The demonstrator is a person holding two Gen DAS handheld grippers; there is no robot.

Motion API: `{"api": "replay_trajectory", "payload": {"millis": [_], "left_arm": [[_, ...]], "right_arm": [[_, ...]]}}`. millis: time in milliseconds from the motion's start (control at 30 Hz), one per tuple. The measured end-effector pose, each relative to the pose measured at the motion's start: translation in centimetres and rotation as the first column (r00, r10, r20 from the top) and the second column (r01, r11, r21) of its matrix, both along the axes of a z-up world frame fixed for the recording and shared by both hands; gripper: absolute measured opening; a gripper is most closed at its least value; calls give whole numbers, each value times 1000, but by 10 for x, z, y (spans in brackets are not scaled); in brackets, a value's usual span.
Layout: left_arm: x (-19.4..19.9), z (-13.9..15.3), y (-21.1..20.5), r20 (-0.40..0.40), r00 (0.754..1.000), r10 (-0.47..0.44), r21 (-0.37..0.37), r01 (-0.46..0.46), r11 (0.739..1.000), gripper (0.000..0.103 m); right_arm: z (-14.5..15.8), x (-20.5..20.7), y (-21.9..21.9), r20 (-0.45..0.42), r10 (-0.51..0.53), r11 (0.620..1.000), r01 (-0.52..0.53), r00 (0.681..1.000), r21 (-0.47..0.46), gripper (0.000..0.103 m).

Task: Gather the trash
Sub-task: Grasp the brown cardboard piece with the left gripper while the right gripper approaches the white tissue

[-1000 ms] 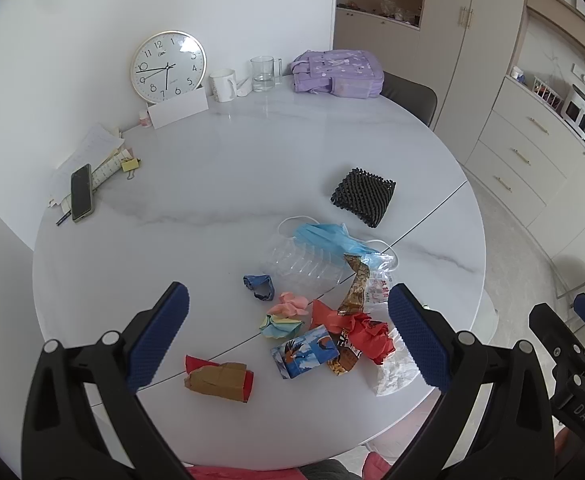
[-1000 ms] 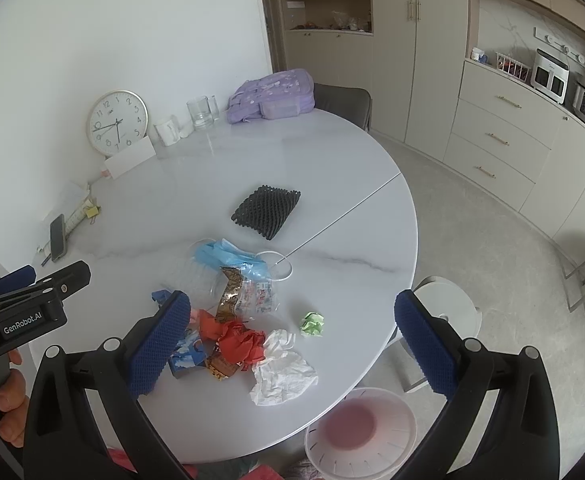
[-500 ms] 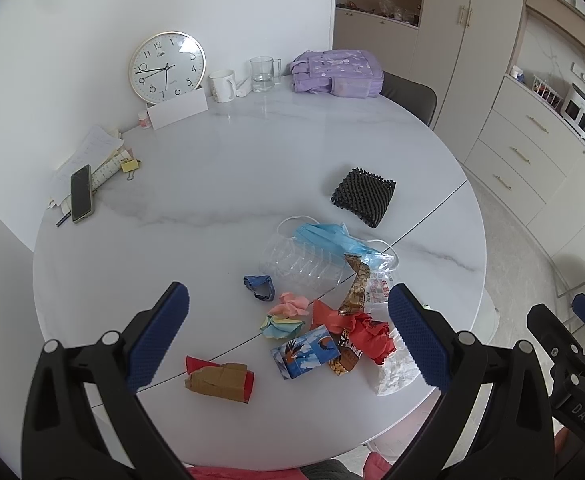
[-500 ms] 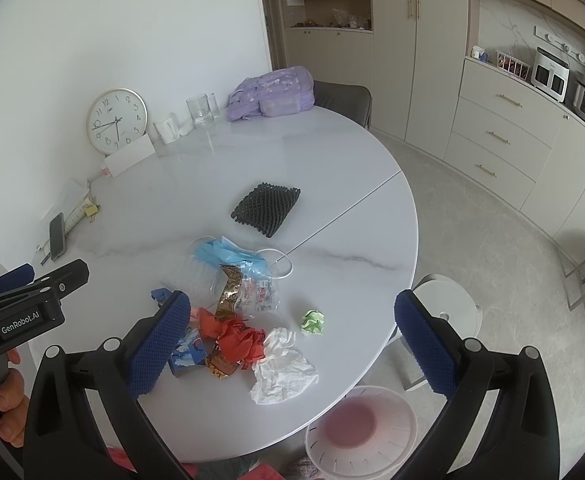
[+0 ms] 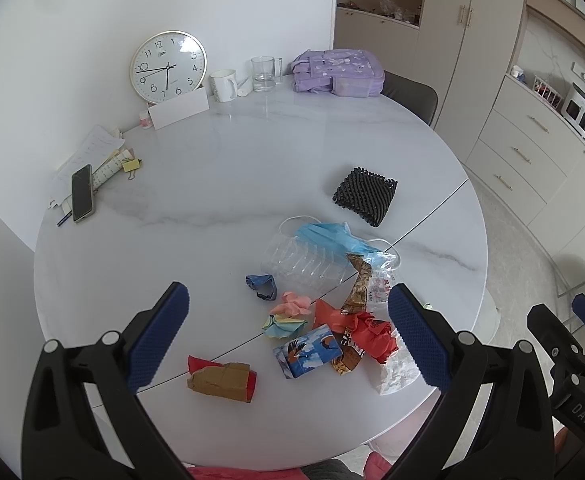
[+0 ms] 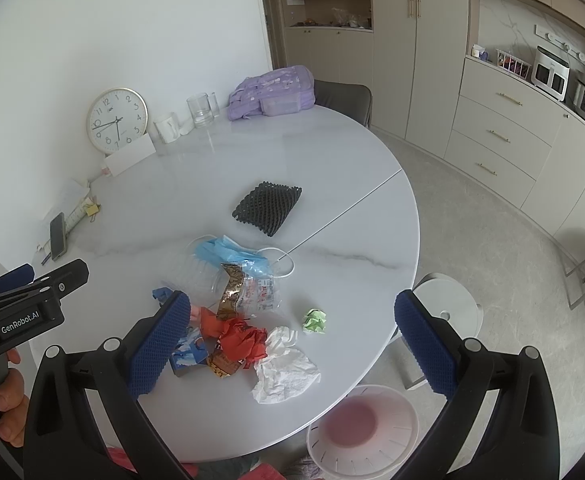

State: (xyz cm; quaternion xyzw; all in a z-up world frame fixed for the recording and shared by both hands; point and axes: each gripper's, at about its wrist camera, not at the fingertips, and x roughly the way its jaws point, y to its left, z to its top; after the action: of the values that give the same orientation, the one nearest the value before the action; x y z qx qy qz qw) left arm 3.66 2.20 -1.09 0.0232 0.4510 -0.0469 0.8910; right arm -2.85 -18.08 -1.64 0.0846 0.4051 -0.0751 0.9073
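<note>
Both grippers hang above the near edge of the round white marble-look table (image 6: 252, 152), jaws spread wide and empty: the left gripper (image 5: 288, 336) over the litter, the right gripper (image 6: 292, 336) nearer the right rim. The trash sits in a loose heap on the near half of the table. It includes a crumpled white tissue (image 6: 284, 372), a crushed red paper wad (image 6: 244, 340), a small green paper ball (image 6: 315, 321) lying apart to the right, a blue disposable face mask (image 5: 332, 236) draped over a clear ribbed plastic tray (image 5: 304, 260), a brown cardboard scrap with red lining (image 5: 222, 380) on the near left, and a blue printed carton (image 5: 308, 350).

All of it looks light. The paper wads should crush softly, so a pinch across the middle ought to hold; the plastic tray is probably slippery and springy, better taken by its rim. The mask may snag by its loops.

A white round bin with a pink liner (image 6: 364, 432) stands on the floor below the near-right table edge, partly cut off by the right gripper. What lies under the heap cannot be made out.
</note>
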Motion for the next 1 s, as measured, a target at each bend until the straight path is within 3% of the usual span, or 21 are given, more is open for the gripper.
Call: {"api": "replay_trajectory", "payload": {"millis": [267, 400, 567, 633, 700, 733, 800, 1000], "left_arm": [[1, -3, 7, -2, 999, -36, 11, 36, 999, 95], [8, -11, 21, 13, 987, -161, 0, 161, 987, 95], [17, -42, 54, 15, 932, -361, 54, 360, 931, 95], [19, -60, 68, -11, 888, -459, 79, 458, 885, 95], [17, -76, 75, -67, 824, -562, 93, 566, 819, 95], [14, -88, 79, -98, 761, -641, 95, 649, 755, 95], [7, -104, 80, -133, 690, -712, 116, 724, 680, 95], [-9, -171, 75, -287, 418, -862, 161, 908, 387, 95]], "right_arm": [[-2, 1, 2, -7, -9, 1000, 9, 1000, -2, 101], [-12, 0, 1, -28, -24, 1000, 24, 999, 2, 101], [-39, 1, 0, -92, -45, 998, 49, 995, 37, 101], [-51, 2, 1, -122, -60, 997, 66, 991, 40, 101], [-66, 3, 3, -165, -74, 996, 81, 983, 36, 101], [-74, 4, 5, -186, -81, 996, 88, 979, 32, 101], [-86, 3, 9, -223, -92, 995, 100, 970, 28, 101], [-123, 1, 22, -328, -112, 986, 146, 938, 79, 101]]}}
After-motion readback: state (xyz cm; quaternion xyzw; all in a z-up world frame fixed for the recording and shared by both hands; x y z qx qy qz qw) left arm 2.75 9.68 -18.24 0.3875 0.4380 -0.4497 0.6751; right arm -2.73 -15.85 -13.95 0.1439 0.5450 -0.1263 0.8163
